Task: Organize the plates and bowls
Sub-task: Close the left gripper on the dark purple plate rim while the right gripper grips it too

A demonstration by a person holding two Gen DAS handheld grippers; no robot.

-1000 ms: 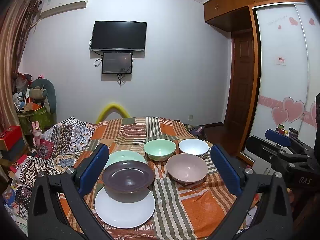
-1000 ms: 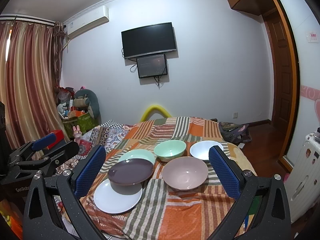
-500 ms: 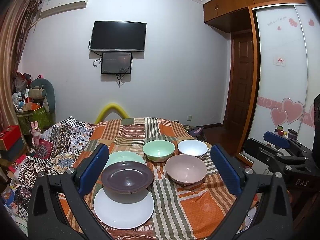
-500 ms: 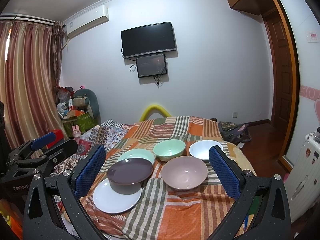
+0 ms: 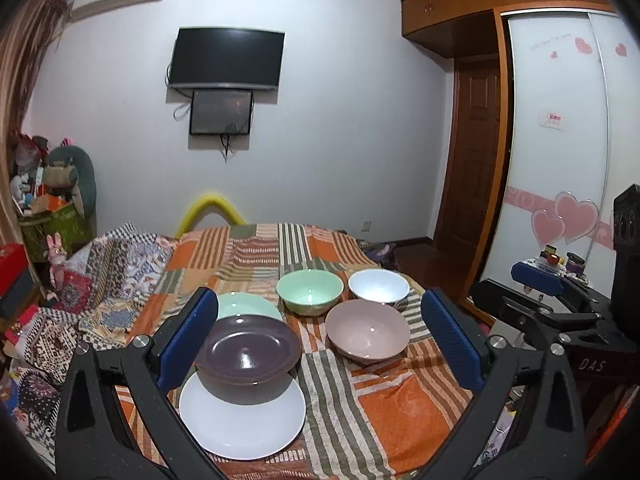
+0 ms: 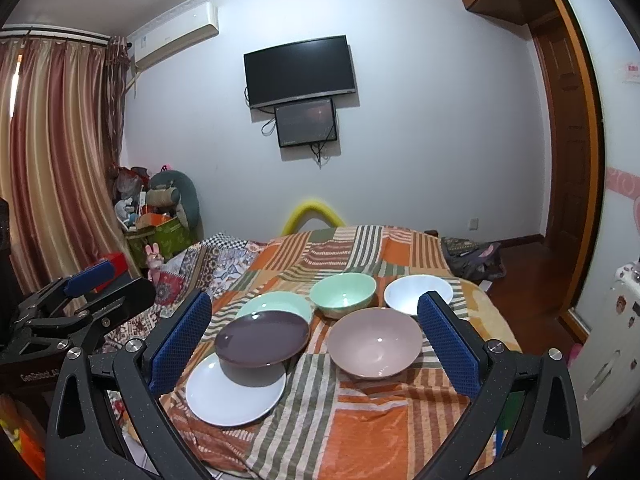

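- Six pieces of crockery sit on a patchwork cloth [image 5: 400, 412] of orange, green and striped squares that covers the surface at the near end of a bed.
- Plates on the left: a white plate [image 5: 240, 424] nearest the cameras, a dark purple plate [image 5: 250, 350] resting tilted over its far edge, and a mint green plate [image 5: 248, 306] behind, partly hidden.
- Bowls on the right: a pink bowl [image 5: 367, 336] in front, a mint green bowl [image 5: 310, 292] behind it to the left, a white bowl [image 5: 378, 285] behind to the right; all three upright and near one another.
- The left gripper [image 5: 320, 344] hangs above the near edge with its blue pads spread wide and nothing between them; the purple plate lies just beside its left pad in that view.
- The right gripper [image 6: 316, 344] is likewise spread wide and empty, framing the purple plate and pink bowl.
- A second, more finely patterned quilt [image 6: 208, 268] drapes the bed's left side.
- On the pale far wall hang a black television [image 6: 300, 70] and a smaller screen [image 6: 306, 122] beneath it, cables dangling.
- An air conditioner [image 6: 176, 38] is mounted high at left, above striped curtains [image 6: 52, 160].
- Soft toys and boxes [image 6: 160, 208] pile in the left corner; a yellow curved tube [image 6: 314, 210] shows beyond the bed.
- A wooden door [image 5: 470, 152] and a sliding wardrobe with pink hearts [image 5: 568, 216] stand at right.
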